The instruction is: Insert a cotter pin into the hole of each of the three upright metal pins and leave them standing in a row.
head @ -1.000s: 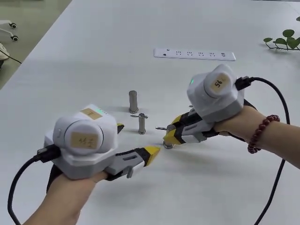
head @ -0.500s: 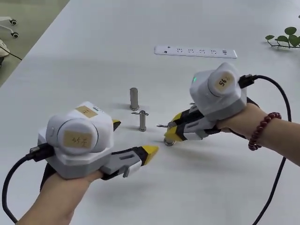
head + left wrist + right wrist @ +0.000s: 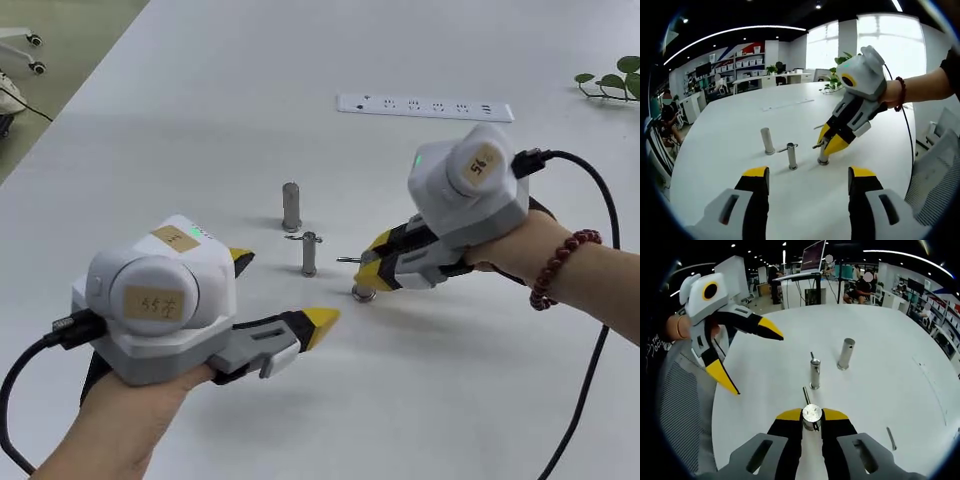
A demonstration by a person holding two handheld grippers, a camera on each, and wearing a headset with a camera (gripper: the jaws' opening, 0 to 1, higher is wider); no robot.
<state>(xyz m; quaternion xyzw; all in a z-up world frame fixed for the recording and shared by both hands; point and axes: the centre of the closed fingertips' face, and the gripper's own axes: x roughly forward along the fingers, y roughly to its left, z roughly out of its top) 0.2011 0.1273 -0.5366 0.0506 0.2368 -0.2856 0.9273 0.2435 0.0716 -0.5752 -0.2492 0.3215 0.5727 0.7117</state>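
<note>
Done: we see the middle pin standing with its crosswise cotter in place.
In hand: the near pin stands on the worktop with a jutting cotter, which we judge nearly seated.
Left: the far pin looks bare, and a loose cotter pin lies nearby.
Right tongs: clamped on the near pin.
Left tongs: spread wide and empty.

open office, desks, monitor, shelves

Power strip lying flat on far tabletop | leafy plant at right edge | chair castors far left
</note>
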